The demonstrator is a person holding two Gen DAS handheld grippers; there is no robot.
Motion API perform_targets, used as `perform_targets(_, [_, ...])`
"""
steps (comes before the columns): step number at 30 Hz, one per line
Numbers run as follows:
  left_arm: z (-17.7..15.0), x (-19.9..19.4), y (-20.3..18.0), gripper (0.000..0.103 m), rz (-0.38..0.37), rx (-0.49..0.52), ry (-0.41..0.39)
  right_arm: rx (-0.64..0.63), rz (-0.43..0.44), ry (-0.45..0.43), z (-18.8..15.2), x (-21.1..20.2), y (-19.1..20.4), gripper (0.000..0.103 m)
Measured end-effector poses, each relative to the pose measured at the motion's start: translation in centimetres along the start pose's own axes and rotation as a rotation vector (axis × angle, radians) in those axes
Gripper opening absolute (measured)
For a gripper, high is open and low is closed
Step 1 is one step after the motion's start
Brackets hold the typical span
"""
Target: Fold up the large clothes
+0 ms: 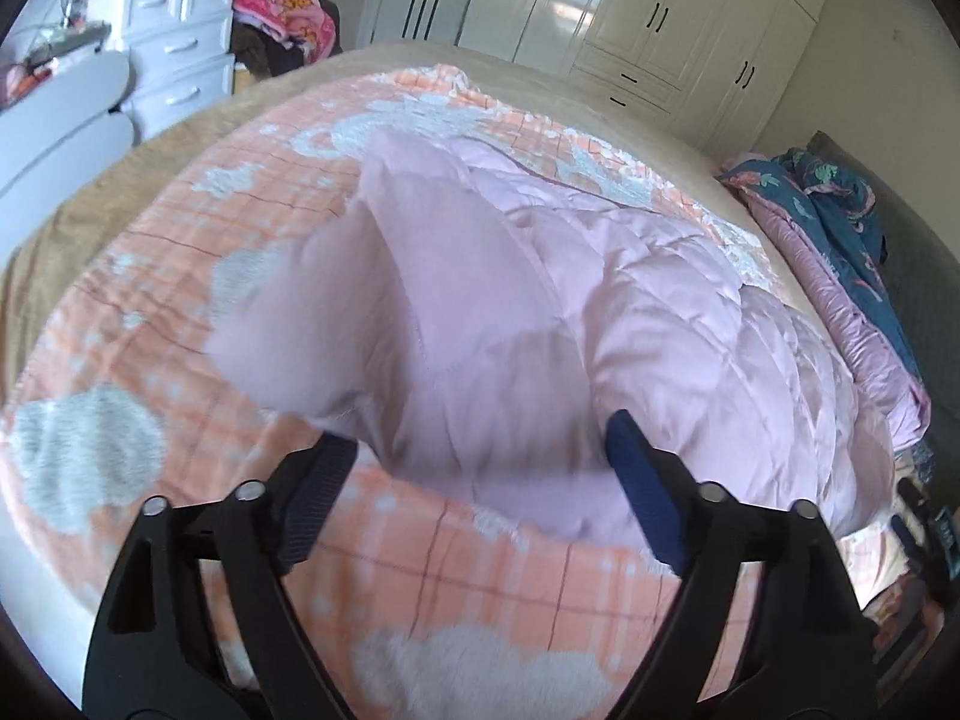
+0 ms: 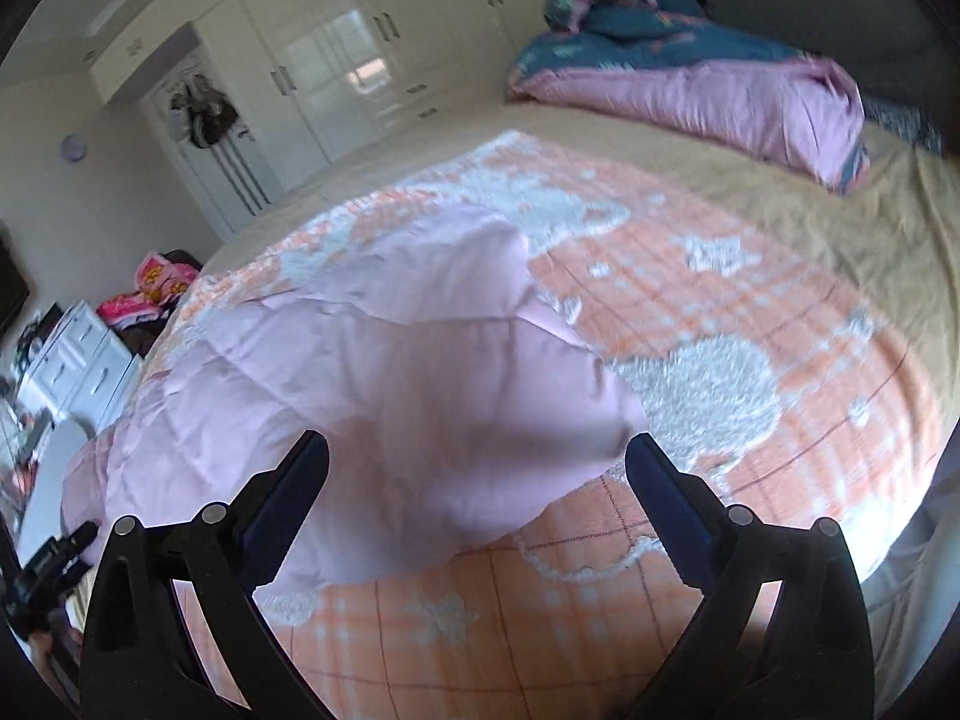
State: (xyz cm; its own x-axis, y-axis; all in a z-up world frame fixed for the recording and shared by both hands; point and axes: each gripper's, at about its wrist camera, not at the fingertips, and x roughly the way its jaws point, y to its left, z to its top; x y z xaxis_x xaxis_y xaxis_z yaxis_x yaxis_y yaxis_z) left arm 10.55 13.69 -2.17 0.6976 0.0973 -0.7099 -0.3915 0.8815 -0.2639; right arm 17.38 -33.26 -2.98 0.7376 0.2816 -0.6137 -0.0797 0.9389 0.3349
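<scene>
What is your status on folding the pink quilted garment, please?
Left gripper open, right gripper open. Pink quilted garment lying bunched on orange plaid blanket. Nothing in the way.

- Cream wardrobe (image 1: 654,30) with dark handles along the far wall.
- White chest of drawers (image 1: 180,42) at far left.
- Bed (image 2: 888,228) under tan sheet.
- Daylight glare, probably from a window, on wardrobe doors.
</scene>
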Motion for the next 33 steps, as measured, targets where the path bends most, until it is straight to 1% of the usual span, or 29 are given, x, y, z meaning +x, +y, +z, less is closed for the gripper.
perform_targets(3, [-0.2, -1.4, 0.1, 0.080, -0.002, 0.007, -0.008, -0.028, 0.022, -0.017, 0.1, -1.4, 0.8, 0.099])
perform_targets(8, [-0.1, -4.0, -0.4, 0.080, -0.014, 0.029, -0.044, -0.071, 0.065, -0.042, 0.5, -4.0, 2.5, 0.099])
perform_targets(9, [0.0, -4.4, -0.5, 0.084, -0.017, 0.031, -0.049, -0.083, 0.073, -0.048, 0.5, -4.6, 2.9, 0.099])
perform_targets(10, [0.0, -4.8, -0.7, 0.095, -0.020, 0.033, -0.055, -0.093, 0.082, -0.053, 0.6, -5.1, 3.3, 0.099])
perform_targets(15, [0.1, -7.4, -1.8, 0.094, -0.058, 0.045, -0.106, -0.148, 0.108, -0.090, 0.5, -7.6, 4.9, 0.099])
perform_targets(22, [-0.3, -10.2, -3.5, 0.094, -0.078, 0.085, -0.160, -0.217, 0.119, -0.147, -0.2, -10.9, 6.2, 0.099])
perform_targets(29, [-1.7, -11.9, -5.5, 0.094, -0.111, 0.144, -0.194, -0.287, 0.119, -0.179, -1.2, -12.4, 7.4, 0.099])
perform_targets(33, [-2.8, -12.4, -6.3, 0.094, -0.134, 0.158, -0.208, -0.325, 0.115, -0.193, -2.1, -13.1, 7.8, 0.099])
